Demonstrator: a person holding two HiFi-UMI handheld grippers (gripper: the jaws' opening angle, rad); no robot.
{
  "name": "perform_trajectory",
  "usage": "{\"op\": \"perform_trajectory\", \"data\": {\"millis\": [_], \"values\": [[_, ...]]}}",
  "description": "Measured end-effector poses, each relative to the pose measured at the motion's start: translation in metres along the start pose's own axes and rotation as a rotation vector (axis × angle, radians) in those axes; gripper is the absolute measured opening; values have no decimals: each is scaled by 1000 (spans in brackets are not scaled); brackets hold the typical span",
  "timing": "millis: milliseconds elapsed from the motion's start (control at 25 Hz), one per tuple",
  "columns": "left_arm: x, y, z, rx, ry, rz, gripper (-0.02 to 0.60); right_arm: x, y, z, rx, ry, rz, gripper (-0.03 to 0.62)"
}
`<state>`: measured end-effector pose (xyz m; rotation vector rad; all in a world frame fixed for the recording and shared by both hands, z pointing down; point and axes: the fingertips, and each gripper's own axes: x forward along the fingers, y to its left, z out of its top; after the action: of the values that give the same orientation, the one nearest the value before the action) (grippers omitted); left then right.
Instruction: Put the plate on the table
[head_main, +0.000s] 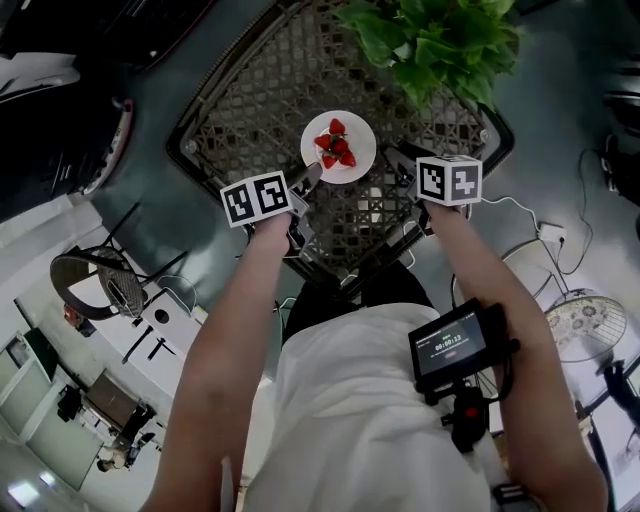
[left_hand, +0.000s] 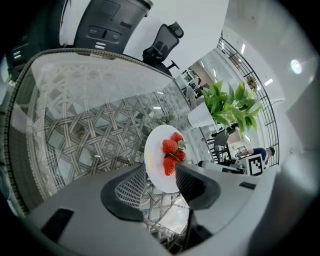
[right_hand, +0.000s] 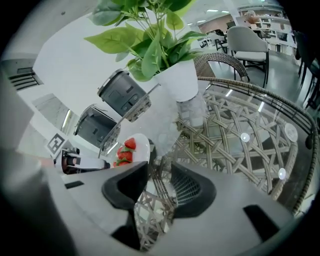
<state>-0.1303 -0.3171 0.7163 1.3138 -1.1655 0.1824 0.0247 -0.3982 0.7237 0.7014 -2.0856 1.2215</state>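
The white plate (head_main: 358, 163) sits flat on the glass top of the woven wicker desk (head_main: 250, 90), close to the desk's near edge, with a small heap of red strawberries (head_main: 335, 143) on it. The left gripper (head_main: 305, 178) points down at the plate's near-left rim. In the left gripper view its 2 jaws stand wide apart. The plate's (left_hand: 151, 156) near edge shows in the gap between them, with no pad pressing on it, so the left gripper (left_hand: 161, 180) has hold of nothing. The strawberries (left_hand: 171, 150) lie on the far half of the plate in that view.

The right gripper (head_main: 398, 165) hovers just beside the plate's right side. In the right gripper view its jaws are also apart, and only the glass and wicker of the desk (right_hand: 240, 130) lie between them. The plate (right_hand: 142, 145) lies off to the left of the right gripper (right_hand: 159, 182), clear of both pads.

At the far side of the desk stands a leafy green plant (head_main: 440, 40) in a white pot (right_hand: 180, 82).
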Motion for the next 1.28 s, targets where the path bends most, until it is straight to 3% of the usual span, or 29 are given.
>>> {"op": "perform_trajectory", "data": {"millis": [520, 720, 880, 1040, 1280], "values": [[-50, -10, -21, 93, -24, -2, 166, -29, 18, -8, 16, -50, 34, 129], [-69, -13, -26, 126, -64, -20, 12, -44, 29, -18, 28, -67, 73, 126], [-82, -21, -31, 163, -80, -62, 5, -55, 46, -24, 30, -87, 120, 119], [-97, -36, -39, 227, -93, -113, 5, -73, 61, -23, 35, -136, 162, 5], [-125, -62, -49, 272, -144, -215, 5, -107, 100, -16, 26, -225, 311, 5]]}}
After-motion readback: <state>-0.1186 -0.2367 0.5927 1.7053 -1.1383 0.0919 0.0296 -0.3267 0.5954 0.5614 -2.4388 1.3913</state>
